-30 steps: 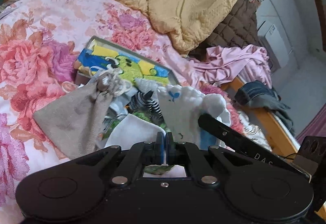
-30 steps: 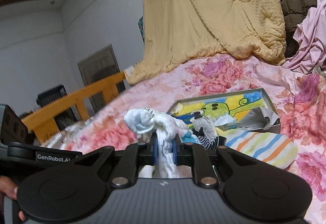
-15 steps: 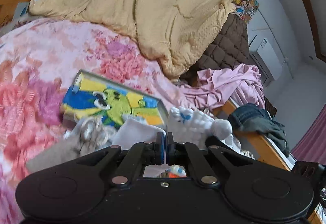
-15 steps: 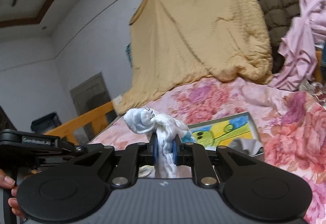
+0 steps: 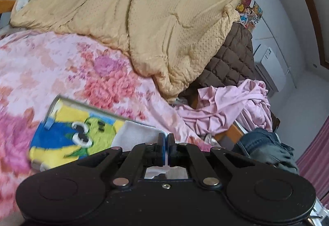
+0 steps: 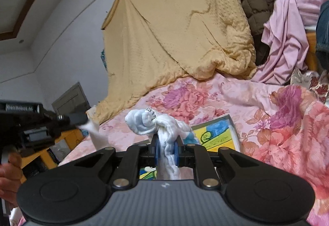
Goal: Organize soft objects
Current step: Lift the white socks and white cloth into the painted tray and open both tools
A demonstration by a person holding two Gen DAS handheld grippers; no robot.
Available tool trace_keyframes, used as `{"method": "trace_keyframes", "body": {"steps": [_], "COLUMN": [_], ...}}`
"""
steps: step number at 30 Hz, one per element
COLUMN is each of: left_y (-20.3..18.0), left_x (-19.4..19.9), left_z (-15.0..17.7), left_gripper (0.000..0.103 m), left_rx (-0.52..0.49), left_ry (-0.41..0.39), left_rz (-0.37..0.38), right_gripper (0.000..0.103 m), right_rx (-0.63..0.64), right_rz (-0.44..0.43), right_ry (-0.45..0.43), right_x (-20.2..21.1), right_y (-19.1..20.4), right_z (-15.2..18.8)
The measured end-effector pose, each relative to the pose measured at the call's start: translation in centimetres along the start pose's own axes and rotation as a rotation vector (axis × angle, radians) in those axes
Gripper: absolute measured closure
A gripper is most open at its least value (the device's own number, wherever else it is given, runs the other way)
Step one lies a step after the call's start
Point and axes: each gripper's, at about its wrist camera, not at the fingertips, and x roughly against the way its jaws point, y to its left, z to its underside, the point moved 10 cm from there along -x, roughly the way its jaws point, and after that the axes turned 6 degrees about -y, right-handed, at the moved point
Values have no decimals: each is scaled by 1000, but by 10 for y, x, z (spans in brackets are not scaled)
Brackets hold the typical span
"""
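Left gripper [image 5: 166, 151], lower centre of its view, jaws pinched together on a thin white cloth [image 6: 96, 133] that hangs at left in the right cam. Right gripper [image 6: 166, 148], centre, clamps a bunched white sock [image 6: 158, 123] above the box [image 6: 218, 133]. Imo keep both grips firm, lower w/o snagging.

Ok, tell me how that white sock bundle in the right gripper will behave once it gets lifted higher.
The white sock bundle probably stays floppy: its knotted top slumps over the right gripper. It looks light, bulging only slightly where it is pinched. The knit fabric likely grips the pads, so slipping seems unlikely.
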Motion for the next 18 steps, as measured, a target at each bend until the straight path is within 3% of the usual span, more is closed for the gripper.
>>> {"method": "trace_keyframes", "body": {"steps": [5, 10, 18], "left_y": [-4, 7, 43], "left_x": [-48, -94, -128], "left_z": [-6, 9, 48], "left_gripper": [103, 103, 103], "left_rx": [-27, -22, 90], "left_ry": [7, 44, 158], "left_rz": [-15, -55, -141], "right_gripper": [87, 87, 85], "right_rx": [-27, -64, -109], "right_rz": [41, 79, 91], "right_ry": [28, 57, 174], "right_x": [-25, -42, -61], "right_y": [-23, -44, -54], "right_z": [-1, 1, 24]}}
